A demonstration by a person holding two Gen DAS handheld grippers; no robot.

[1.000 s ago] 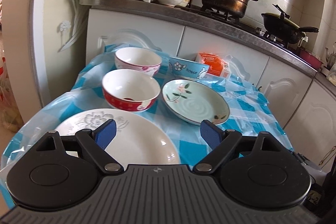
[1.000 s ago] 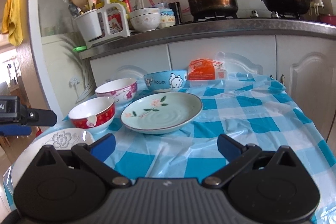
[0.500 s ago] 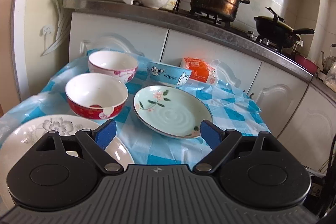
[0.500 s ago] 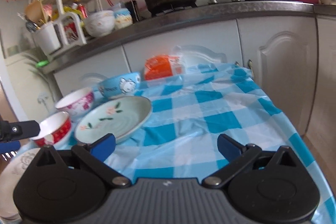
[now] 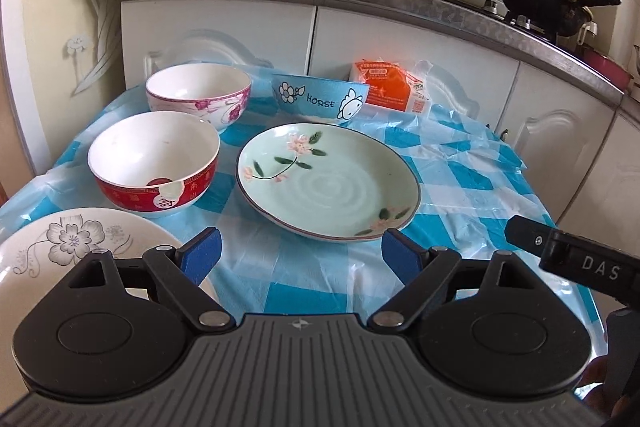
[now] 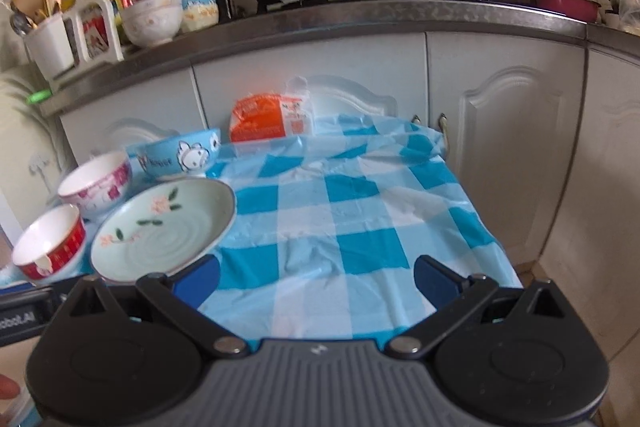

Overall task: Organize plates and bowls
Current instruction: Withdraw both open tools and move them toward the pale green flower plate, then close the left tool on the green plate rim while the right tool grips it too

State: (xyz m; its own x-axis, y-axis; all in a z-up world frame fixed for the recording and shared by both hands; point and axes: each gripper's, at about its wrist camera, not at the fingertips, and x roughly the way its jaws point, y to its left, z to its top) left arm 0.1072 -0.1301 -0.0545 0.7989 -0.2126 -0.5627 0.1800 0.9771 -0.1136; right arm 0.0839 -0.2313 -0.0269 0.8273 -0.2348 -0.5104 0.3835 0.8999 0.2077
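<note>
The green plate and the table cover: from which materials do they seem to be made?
Green plate: probably glazed ceramic; glossy surface, painted flowers, ripple rings in the glaze. Table cover: likely thin plastic sheet; shiny, slightly translucent, with sharp wrinkles.

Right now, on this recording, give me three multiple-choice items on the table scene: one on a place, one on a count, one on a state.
1. What stands directly behind the green flowered plate?
A. the blue HORSE bowl
B. the steel pot
C. the white flowered plate

2. How many bowls stand on the checked tablecloth?
A. one
B. three
C. five

3. How do the left gripper and right gripper stand?
A. both open and empty
B. both shut on bowls
C. left shut on a plate

Answers:
1 A: the blue HORSE bowl sits just past the plate's far rim.
2 B: the red bowl, pink-flowered bowl and blue one.
3 A: blue pads wide apart, nothing between.
</note>
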